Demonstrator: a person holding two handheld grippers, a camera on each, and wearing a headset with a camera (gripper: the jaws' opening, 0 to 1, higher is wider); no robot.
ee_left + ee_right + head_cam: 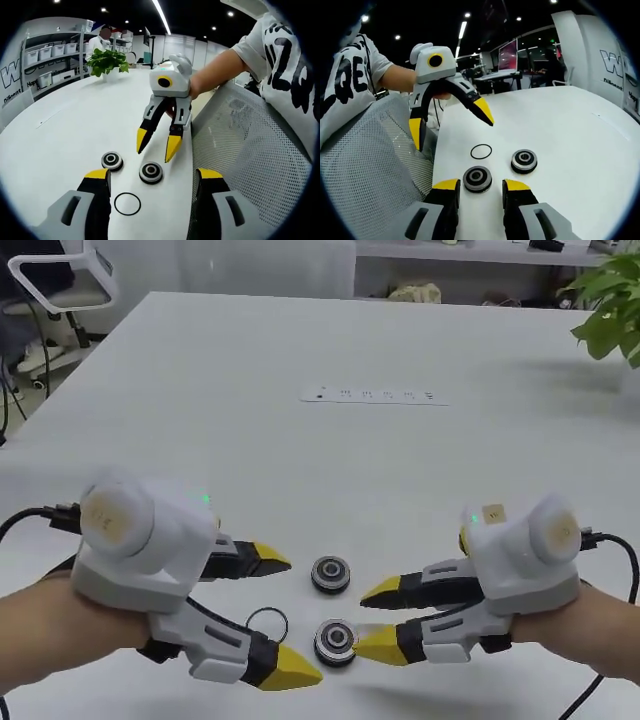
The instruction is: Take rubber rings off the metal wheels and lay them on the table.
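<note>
My right gripper point(481, 185), jaws parted and empty, has the near wheel point(477, 179) flat at 12 o'clock just off its tips; left gripper point(292, 618), spread wide, empty, sits farther.

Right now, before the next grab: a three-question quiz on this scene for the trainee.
1. True or false: the left gripper is shut on the ring.
2. How many wheels are on the table? A one, B two, C three.
3. Fill in: the right gripper has its open jaws either side of the ____ wheel.
Key: 1 false: it is open, and the ring lies loose on the table. 2 B. 3 near.
</note>
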